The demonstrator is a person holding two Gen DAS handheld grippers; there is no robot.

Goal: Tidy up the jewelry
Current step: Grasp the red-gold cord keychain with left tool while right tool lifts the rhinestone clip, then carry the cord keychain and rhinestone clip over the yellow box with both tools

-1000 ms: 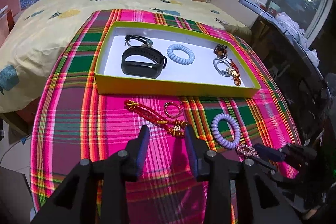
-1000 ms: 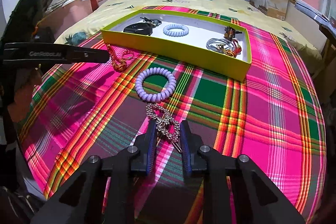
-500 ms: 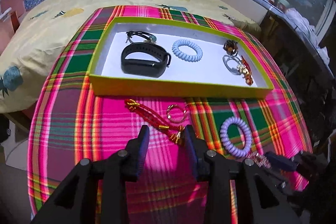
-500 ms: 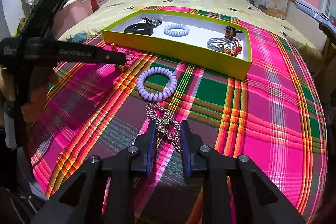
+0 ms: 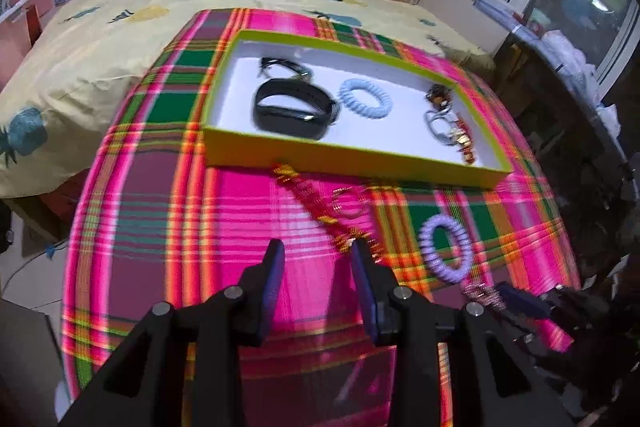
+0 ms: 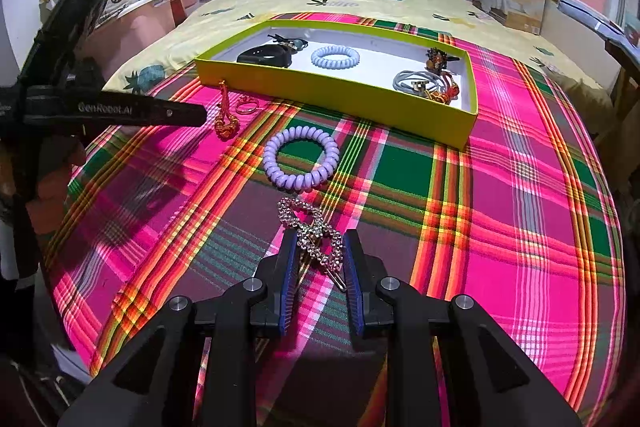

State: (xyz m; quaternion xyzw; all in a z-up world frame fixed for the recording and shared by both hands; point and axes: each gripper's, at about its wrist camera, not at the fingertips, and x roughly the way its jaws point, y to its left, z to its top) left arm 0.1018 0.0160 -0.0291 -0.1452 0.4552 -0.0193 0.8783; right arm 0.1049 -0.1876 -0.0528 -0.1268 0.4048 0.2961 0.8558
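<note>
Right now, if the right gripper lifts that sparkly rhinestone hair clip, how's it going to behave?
The rhinestone hair clip looks like a rigid openwork frame, so it should lift stiffly, not droop. Its bumpy stones between the right gripper pads may give uneven contact, so it could twist or slip. It lies flat on the plaid cloth, so rolling seems unlikely.

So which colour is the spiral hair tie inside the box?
Pale blue spiral hair tie, clearest in the right wrist view.

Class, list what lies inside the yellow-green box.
Inside the yellow-green box: a black wristband, a pale blue coil hair tie, a dark hair tie, a brown clip, and grey ties tangled with a red-gold ornament. The near wall hides some floor.
</note>
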